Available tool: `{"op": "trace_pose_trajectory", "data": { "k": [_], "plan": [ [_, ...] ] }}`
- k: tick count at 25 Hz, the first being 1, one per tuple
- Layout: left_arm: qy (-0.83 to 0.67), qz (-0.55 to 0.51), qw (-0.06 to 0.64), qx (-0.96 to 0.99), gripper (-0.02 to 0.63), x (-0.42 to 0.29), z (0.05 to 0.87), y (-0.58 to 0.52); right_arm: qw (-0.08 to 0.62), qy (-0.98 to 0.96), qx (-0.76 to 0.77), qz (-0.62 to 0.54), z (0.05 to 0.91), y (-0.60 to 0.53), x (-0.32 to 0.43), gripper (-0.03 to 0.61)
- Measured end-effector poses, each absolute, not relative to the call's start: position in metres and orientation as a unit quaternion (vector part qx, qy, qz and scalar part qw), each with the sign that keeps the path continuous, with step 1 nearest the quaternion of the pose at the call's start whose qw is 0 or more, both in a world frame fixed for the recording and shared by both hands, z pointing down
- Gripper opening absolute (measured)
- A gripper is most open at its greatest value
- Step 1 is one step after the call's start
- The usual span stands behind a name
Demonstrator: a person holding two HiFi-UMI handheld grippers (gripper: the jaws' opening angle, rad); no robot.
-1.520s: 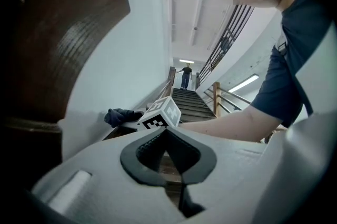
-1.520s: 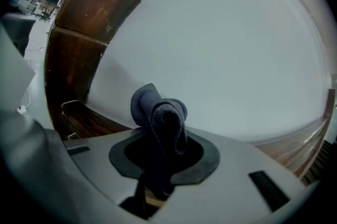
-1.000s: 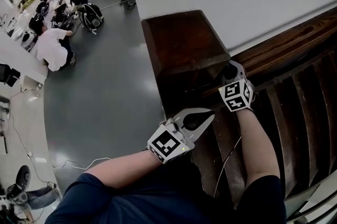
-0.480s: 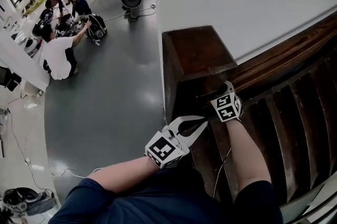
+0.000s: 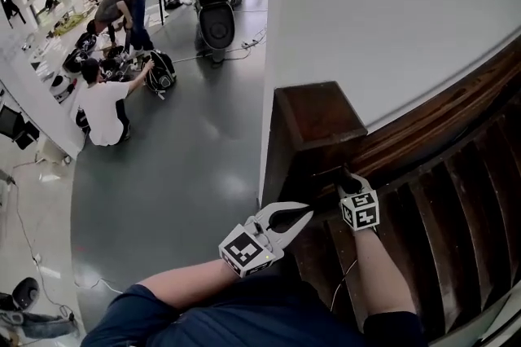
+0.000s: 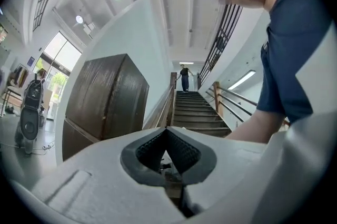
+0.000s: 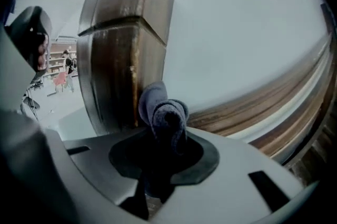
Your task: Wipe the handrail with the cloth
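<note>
- Cloth (image 7: pixel 164 110), a grey-blue wad, sits pinched in the right gripper (image 7: pixel 160 139), whose jaws clamp on it.
- It is held close by the dark wooden newel post (image 7: pixel 124 44), at the end of the handrail (image 5: pixel 444 117).
- Left gripper (image 5: pixel 308 213) hovers beside the post, jaws together on nothing.
- Around them: a white wall (image 5: pixel 391 3), a glossy grey floor (image 5: pixel 179 174), people (image 5: pixel 102 105) crouching among bags (image 5: pixel 161 70), and stairs (image 6: pixel 192 110) climbing away.
</note>
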State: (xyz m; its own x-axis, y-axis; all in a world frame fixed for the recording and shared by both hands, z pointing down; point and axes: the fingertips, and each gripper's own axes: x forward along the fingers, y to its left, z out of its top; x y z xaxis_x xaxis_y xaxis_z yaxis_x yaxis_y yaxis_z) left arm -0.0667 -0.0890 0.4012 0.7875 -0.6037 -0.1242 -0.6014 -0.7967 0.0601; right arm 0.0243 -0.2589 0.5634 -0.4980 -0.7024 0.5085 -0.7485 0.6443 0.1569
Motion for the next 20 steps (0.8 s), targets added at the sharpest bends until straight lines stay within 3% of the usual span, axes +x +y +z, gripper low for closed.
{"op": "trace_pose_trajectory", "data": {
  "k": [9,20],
  "plan": [
    [-0.333,-0.085,0.027,0.939,0.002,-0.096,0.399,-0.072,0.175,-0.885,0.419,0.100,0.525,-0.177,0.008,0.094],
    [-0.336,-0.095,0.042,0.936,0.002,-0.109,0.397,-0.067,0.095,-0.934,0.339,0.070,0.462,-0.100,-0.054,0.094]
  ]
}}
